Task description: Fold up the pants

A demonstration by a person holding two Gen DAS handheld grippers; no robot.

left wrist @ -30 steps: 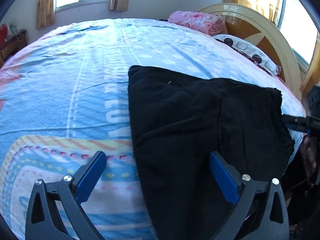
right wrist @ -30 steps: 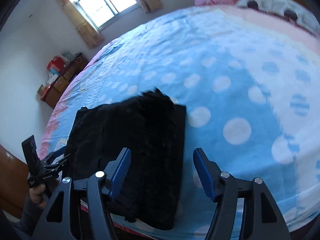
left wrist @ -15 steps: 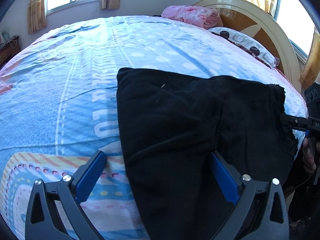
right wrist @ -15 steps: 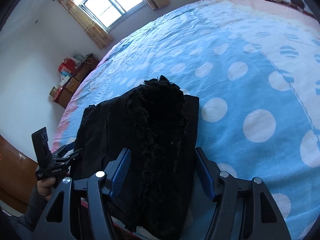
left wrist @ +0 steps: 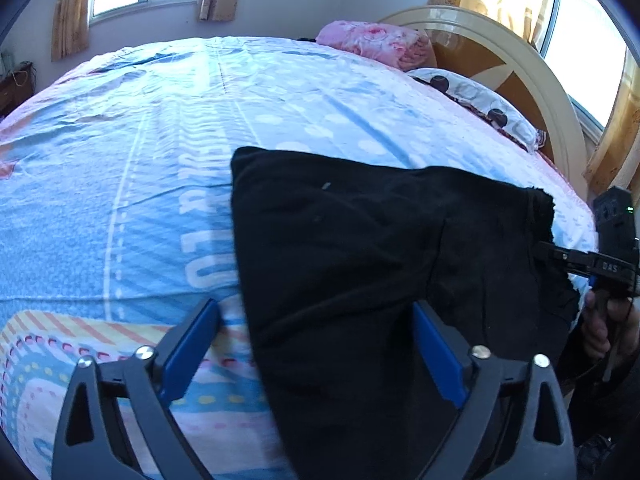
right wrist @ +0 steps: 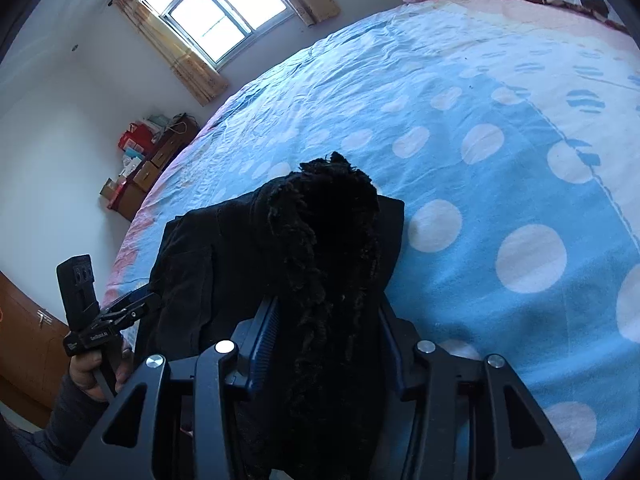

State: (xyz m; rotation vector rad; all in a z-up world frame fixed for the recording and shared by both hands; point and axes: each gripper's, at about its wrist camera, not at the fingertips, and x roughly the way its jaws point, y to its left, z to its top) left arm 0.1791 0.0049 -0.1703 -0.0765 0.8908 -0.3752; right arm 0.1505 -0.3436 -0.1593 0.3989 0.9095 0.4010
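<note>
Black pants (left wrist: 360,264) of a soft, fuzzy fabric lie folded at the near edge of a bed, on a crinkled blue sheet (left wrist: 132,168) printed with white polka dots, stripes and large pale letters too distorted to read. The right gripper (right wrist: 326,332), its jaws just closing, pinches a frayed, raised hem of the pants between ribbed blue pads (right wrist: 264,340). The left gripper (left wrist: 316,344) has narrowed slightly but stays spread, straddling the pants' other edge without pressing it.

I see a big bed (left wrist: 120,160) with a blue spotty sheet. Bright windows (right wrist: 224,12) with yellow curtains (right wrist: 176,60) light white walls.
</note>
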